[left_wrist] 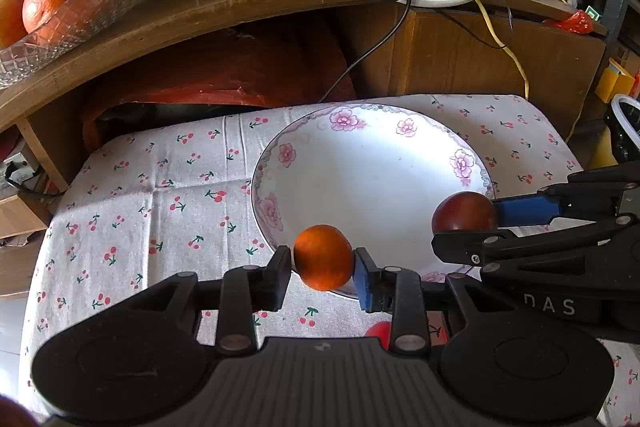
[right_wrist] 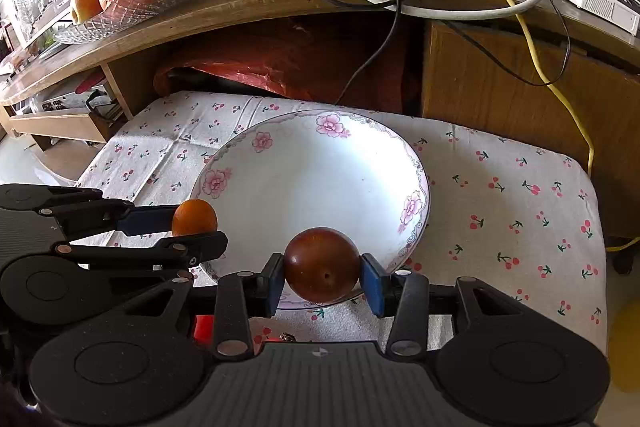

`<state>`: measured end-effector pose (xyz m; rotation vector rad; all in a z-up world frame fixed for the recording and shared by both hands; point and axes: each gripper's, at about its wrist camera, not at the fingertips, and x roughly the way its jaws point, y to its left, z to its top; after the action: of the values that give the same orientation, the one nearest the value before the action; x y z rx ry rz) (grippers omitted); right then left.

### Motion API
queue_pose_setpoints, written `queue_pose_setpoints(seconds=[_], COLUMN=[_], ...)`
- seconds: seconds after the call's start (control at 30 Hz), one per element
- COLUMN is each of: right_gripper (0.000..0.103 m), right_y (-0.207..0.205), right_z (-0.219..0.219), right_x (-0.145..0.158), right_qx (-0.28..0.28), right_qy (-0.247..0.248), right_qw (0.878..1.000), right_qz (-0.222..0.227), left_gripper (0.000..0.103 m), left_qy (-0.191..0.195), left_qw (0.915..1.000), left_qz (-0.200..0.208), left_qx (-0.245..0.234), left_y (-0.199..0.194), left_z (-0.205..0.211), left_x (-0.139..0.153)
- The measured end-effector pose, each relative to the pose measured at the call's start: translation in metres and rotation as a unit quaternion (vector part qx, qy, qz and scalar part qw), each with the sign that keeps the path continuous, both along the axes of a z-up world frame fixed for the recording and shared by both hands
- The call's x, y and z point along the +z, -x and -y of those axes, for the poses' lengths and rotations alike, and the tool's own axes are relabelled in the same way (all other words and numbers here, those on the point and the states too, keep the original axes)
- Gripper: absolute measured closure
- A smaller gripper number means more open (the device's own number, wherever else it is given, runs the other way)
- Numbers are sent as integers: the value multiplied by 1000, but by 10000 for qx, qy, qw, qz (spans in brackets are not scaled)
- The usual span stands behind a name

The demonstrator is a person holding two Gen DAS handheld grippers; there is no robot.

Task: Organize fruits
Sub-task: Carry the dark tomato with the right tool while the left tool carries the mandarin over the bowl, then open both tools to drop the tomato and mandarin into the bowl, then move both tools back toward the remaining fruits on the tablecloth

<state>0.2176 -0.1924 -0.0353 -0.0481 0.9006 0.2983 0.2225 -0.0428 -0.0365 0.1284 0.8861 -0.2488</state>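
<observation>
At lower centre, the left gripper point(left_wrist: 323, 269) clamped a small orange point(left_wrist: 323, 257) and the right gripper point(right_wrist: 322, 277) a dark red fruit point(right_wrist: 322, 264), both over the near rim of the flowered plate point(right_wrist: 280, 163). The plate held 0 fruits, so both placements remained. Both fruits looked nearly round, without a clear long axis.

The left gripper point(left_wrist: 323, 265) is clamped on something at 6 o'clock; the right gripper point(right_wrist: 322, 277) likewise, its neighbour at 9 o'clock.
</observation>
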Motion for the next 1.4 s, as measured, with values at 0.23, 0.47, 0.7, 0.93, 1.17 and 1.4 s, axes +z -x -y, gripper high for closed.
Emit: queue_pose_setpoints(seconds=[0.23, 0.47, 0.7, 0.93, 1.17, 1.4], right_gripper=[64, 63, 61, 58, 58, 58], right_y=[0, 0, 1, 7, 17, 30], right_z=[1, 2, 4, 5, 2, -1], right_x=[0, 0, 2, 8, 11, 14], right_qx=[-24, -50, -74, -58, 64, 230], right_qy=[7, 10, -9, -24, 23, 50], right_qw=[10000, 10000, 10000, 9999, 9999, 9997], right_qz=[33, 42, 57, 113, 111, 94], left_gripper=[58, 57, 56, 54, 54, 53], left_qy=[-1, -15, -26, -23, -31, 5], left_qw=[10000, 10000, 10000, 10000, 9999, 9998], left_qz=[-20, -20, 19, 85, 101, 82], left_qx=[67, 90, 75, 43, -15, -161], left_y=[-1, 0, 1, 4, 12, 27], left_z=[-1, -1, 1, 0, -1, -4], left_x=[-1, 0, 2, 7, 11, 17])
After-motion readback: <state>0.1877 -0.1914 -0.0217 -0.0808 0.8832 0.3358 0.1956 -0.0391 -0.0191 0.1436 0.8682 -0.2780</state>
